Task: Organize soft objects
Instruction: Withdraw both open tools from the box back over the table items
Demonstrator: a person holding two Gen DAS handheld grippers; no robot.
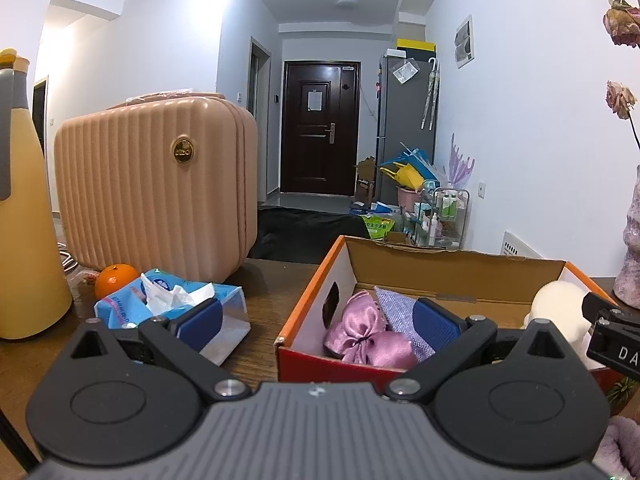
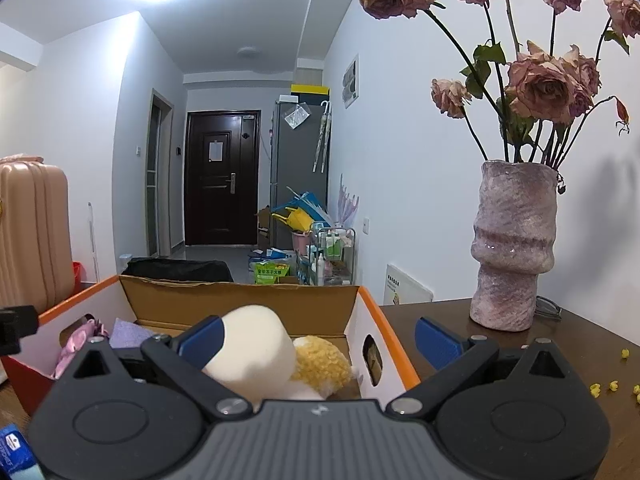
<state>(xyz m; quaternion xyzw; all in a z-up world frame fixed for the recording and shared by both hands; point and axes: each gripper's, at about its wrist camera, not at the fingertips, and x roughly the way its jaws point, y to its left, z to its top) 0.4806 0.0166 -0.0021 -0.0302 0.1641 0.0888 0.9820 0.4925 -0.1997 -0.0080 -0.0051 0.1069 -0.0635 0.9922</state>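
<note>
**Soft items gathered into the box; tissue pack left outside**

At lower left of the left view, the tissue pack (image 1: 172, 312) lies on the table (image 1: 264, 304), beside the box (image 1: 308, 300). The left gripper (image 1: 316, 320) is held with fingers apart, empty. Inside the box lie a pink pouch (image 1: 360, 336) and the plush toy (image 2: 272, 352). The right gripper (image 2: 320, 340) is spread wide around the toy, apparently just released. Next, the pack would likely be grasped gently.

Home hallway, entry door (image 1: 318, 128), suitcase (image 1: 156, 184), fridge (image 1: 406, 128)
</note>
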